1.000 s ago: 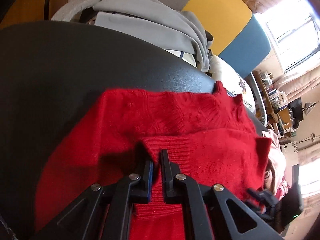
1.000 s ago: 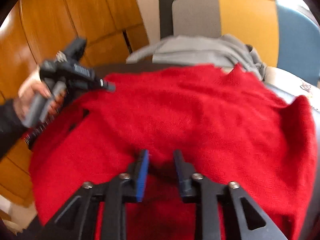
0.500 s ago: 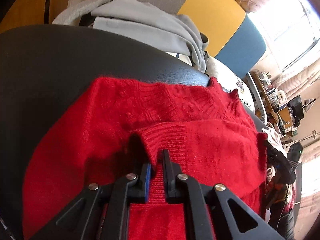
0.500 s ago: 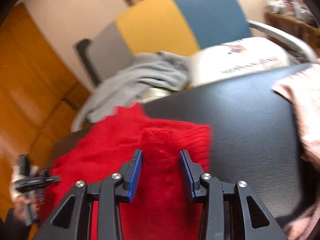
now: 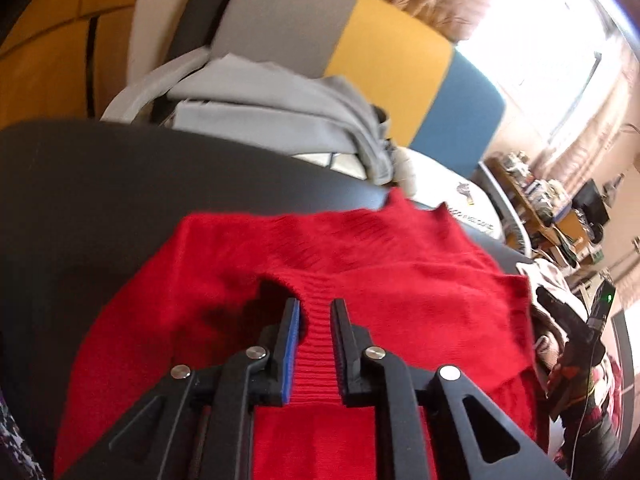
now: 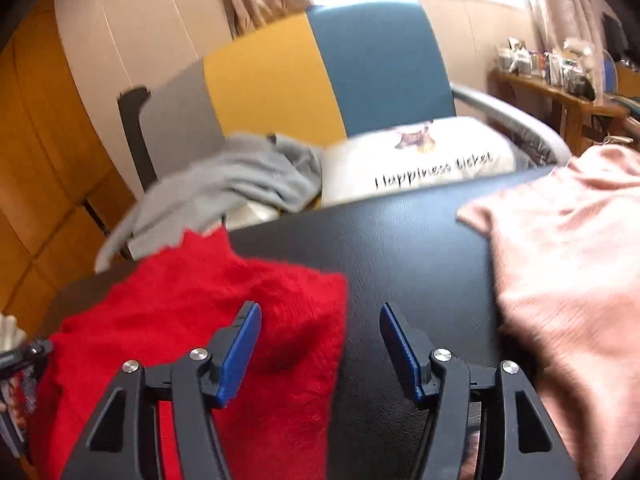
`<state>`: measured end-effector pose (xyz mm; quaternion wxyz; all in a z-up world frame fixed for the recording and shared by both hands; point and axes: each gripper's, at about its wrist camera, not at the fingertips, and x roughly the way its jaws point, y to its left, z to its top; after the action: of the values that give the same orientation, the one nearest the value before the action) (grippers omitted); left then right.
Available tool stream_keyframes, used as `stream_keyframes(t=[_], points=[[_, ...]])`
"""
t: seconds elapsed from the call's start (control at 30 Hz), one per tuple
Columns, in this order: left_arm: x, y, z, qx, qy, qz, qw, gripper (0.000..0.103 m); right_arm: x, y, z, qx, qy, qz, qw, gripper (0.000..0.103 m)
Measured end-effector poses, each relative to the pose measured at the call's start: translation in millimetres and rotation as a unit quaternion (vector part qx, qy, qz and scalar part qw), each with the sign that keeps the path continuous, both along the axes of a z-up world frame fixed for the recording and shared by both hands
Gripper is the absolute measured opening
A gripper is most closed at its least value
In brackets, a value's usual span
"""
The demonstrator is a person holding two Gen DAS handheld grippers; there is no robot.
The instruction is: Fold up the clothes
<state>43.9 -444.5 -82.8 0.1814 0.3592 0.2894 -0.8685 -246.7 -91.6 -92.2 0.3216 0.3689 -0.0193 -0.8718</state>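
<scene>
Red sweater point(image 6: 240, 320) released: right tongs point(image 6: 320, 344) have spread apart.

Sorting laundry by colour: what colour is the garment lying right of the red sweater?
Pale pink garment, clearest in the right wrist view.

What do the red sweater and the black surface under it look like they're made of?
The red sweater looks like a fuzzy wool-type knit: ribbed rows show at the cuff, and its edges are hairy. The fibre itself can't be told. The black surface looks like leather or vinyl, with a fine pebbled grain and soft sheen.
</scene>
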Motion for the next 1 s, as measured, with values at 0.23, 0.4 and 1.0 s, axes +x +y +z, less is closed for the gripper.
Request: stream_keyframes(t=[0.23, 0.4, 1.0], points=[[-47.2, 51.5, -14.8, -0.012, -0.017, -0.103, 0.9944, 0.017, -21.9, -28.9, -4.7, 0.119, 0.017, 0.054, 0.991, 0.054], [-67.3, 73.6, -42.4, -0.023, -0.067, -0.127, 0.9893, 0.017, -20.1, -54.2, -20.4, 0.175, 0.029, 0.088, 0.980, 0.056], [-42.8, 69.0, -39.0, 0.008, 0.003, -0.059, 0.9982, 0.017, 15.0, -34.0, -4.9, 0.194, 0.082, 0.086, 0.974, 0.055]])
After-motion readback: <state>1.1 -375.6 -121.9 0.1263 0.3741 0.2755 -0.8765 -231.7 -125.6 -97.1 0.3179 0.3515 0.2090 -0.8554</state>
